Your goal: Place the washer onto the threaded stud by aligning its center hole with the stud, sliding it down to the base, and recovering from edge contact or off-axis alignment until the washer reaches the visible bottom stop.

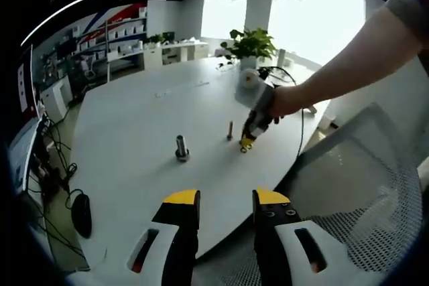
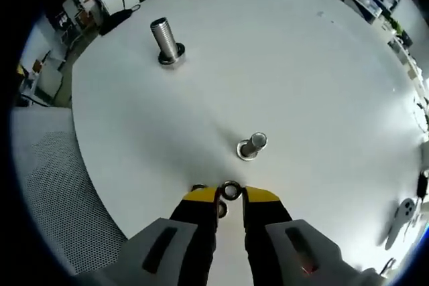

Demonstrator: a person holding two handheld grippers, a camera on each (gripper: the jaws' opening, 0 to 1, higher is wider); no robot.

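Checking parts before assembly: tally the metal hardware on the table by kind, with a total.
Large threaded stud: 1
Small stud: 1
Washers: 2, one held in the right gripper tips, one on the table beneath
Total: 4

Bare counter (image 2: 322,65) all round, broken only by near small stud (image 2: 251,146) and far-left large stud (image 2: 166,41), well apart.

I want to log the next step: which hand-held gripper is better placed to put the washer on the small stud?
Right. The right hand-held gripper already pinches the washer close beside the small stud. The left hand-held gripper is open, holds nothing, and hovers back at the table edge.
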